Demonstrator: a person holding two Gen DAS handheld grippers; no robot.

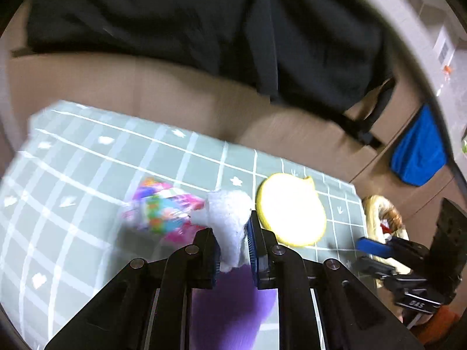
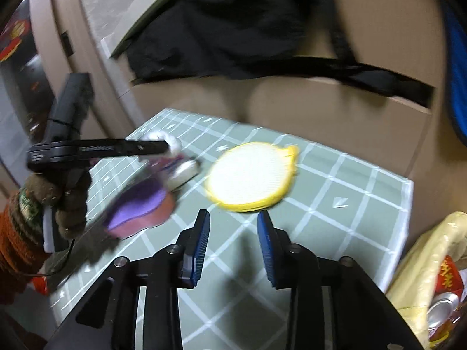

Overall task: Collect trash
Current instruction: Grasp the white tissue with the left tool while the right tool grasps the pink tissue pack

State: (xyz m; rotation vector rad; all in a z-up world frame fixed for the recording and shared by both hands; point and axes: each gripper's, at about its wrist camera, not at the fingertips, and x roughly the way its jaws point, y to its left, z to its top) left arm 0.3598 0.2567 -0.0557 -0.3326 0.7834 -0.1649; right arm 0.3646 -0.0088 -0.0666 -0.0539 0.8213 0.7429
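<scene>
My left gripper (image 1: 233, 230) is shut on a crumpled white tissue (image 1: 230, 218) and holds it above the green checked tablecloth (image 1: 87, 160). In the right wrist view the left gripper (image 2: 166, 145) shows at the left with the white tissue (image 2: 172, 141) at its tip. A colourful snack wrapper (image 1: 163, 207) lies just beyond the tissue. My right gripper (image 2: 233, 218) is open and empty above the cloth, just short of a round yellow pad (image 2: 251, 172). The right gripper also shows in the left wrist view (image 1: 367, 255).
A purple and pink sponge (image 2: 140, 207) lies under the left gripper. A yellow bag (image 2: 432, 277) holding a can and wrappers stands at the table's right edge. A beige sofa (image 1: 175, 87) with a black bag (image 1: 204, 20) and a blue cloth (image 1: 417, 151) stands behind.
</scene>
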